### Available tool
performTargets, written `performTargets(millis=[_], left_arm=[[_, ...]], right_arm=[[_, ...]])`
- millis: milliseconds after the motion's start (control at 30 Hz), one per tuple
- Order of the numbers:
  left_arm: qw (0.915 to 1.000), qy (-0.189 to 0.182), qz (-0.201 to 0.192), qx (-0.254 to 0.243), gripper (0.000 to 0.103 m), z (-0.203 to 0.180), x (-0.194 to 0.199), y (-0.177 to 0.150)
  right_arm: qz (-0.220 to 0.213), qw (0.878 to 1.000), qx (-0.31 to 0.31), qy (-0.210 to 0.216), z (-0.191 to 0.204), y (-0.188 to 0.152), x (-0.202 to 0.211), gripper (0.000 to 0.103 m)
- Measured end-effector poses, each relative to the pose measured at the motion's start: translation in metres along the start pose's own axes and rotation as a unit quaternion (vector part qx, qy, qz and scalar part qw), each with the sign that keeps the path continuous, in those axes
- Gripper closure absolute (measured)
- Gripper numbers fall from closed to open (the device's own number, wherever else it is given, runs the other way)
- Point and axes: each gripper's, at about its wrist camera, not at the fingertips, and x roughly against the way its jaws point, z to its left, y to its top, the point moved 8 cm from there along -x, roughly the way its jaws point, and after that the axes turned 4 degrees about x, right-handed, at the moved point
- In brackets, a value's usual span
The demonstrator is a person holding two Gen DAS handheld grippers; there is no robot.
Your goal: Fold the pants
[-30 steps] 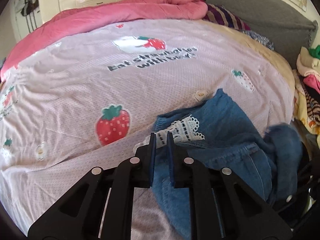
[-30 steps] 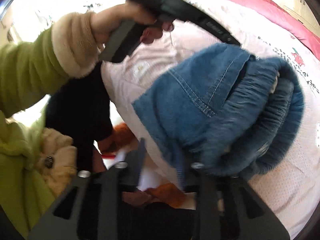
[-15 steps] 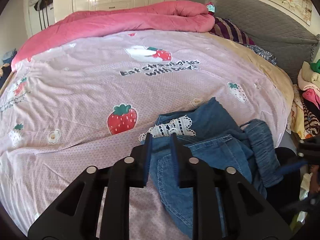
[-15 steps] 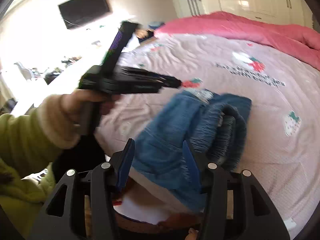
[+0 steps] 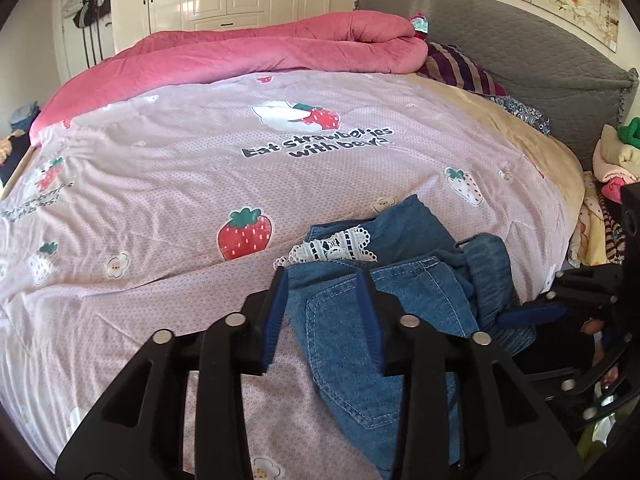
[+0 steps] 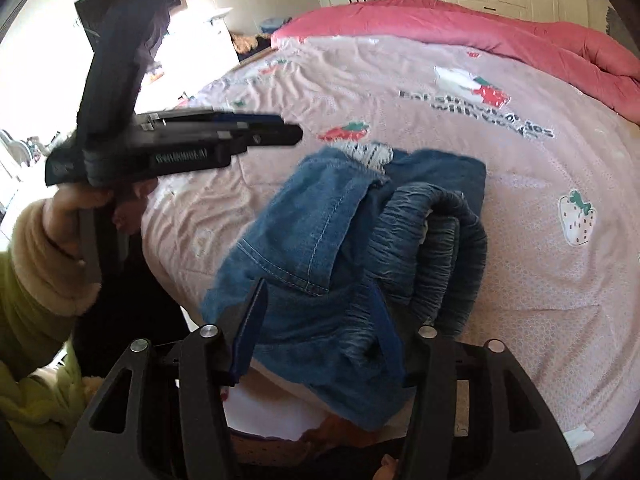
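Folded blue denim pants (image 5: 384, 280) with a white lace trim (image 5: 332, 246) lie near the bed's front edge; in the right wrist view the pants (image 6: 360, 240) form a bundle with the elastic waistband on the right. My left gripper (image 5: 322, 280) is open and empty above the pants' near edge. My right gripper (image 6: 316, 292) is open and empty, just above the pants' hanging edge. The left gripper also shows in the right wrist view (image 6: 280, 132), held in a hand.
The bed has a pink strawberry-print cover (image 5: 200, 168). A rolled pink quilt (image 5: 280, 48) lies at the far side, a grey headboard (image 5: 520, 56) at the right. Clothes are piled (image 5: 612, 160) beside the bed. Wardrobes stand behind.
Both grippers have opened and let go of the pants. They have drawn back, and the pants now rest on the bed.
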Motion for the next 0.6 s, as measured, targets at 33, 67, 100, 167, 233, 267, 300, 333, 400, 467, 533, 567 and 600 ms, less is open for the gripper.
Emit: performTargets(millis=[33, 67, 100, 167, 233, 267, 300, 333, 400, 467, 533, 567, 600], left_arm=[[1.0000, 0.001, -0.001, 0.001, 0.068, 0.000, 0.001, -0.001], [1.0000, -0.001, -0.001, 0.003, 0.065, 0.000, 0.003, -0.003], [1.0000, -0.004, 0.000, 0.006, 0.062, 0.000, 0.004, -0.006], [0.9999, -0.006, 0.002, 0.012, 0.055, 0.001, 0.006, -0.012], [0.9998, -0.006, 0.004, 0.016, 0.049, 0.001, 0.008, -0.019], [0.9997, -0.008, 0.004, 0.021, 0.045, 0.001, 0.009, -0.023], [0.9996, -0.008, 0.005, 0.025, 0.041, 0.001, 0.010, -0.025], [0.9995, -0.010, 0.006, 0.030, 0.039, 0.002, 0.011, -0.028], [0.9992, -0.011, 0.008, 0.037, 0.034, 0.001, 0.013, -0.034], [0.9992, -0.009, 0.006, 0.038, 0.030, -0.001, 0.016, -0.039], [0.9991, -0.009, 0.006, 0.040, 0.025, -0.003, 0.018, -0.043], [0.9989, -0.012, 0.008, 0.044, 0.022, -0.005, 0.020, -0.046], [0.9987, -0.016, 0.010, 0.046, 0.020, -0.006, 0.021, -0.048]], right_arm=[[-0.009, 1.000, -0.003, 0.001, 0.000, 0.002, 0.006, 0.044], [-0.021, 1.000, -0.005, -0.004, -0.001, 0.005, 0.013, 0.037], [-0.029, 0.999, -0.006, -0.012, -0.003, 0.008, 0.019, 0.032], [-0.042, 0.999, -0.011, -0.030, -0.012, 0.012, 0.027, 0.029], [-0.048, 0.998, -0.023, -0.036, -0.021, 0.013, 0.031, 0.025], [-0.052, 0.997, -0.033, -0.039, -0.027, 0.013, 0.033, 0.023], [-0.053, 0.997, -0.041, -0.044, -0.032, 0.012, 0.034, 0.021], [-0.054, 0.996, -0.048, -0.047, -0.036, 0.011, 0.035, 0.020], [-0.057, 0.995, -0.060, -0.049, -0.041, 0.009, 0.035, 0.016], [-0.060, 0.995, -0.066, -0.049, -0.044, 0.007, 0.036, 0.014], [-0.060, 0.994, -0.070, -0.054, -0.046, 0.005, 0.036, 0.012], [-0.059, 0.994, -0.072, -0.056, -0.047, 0.004, 0.036, 0.012], [-0.059, 0.994, -0.073, -0.057, -0.048, 0.003, 0.036, 0.012]])
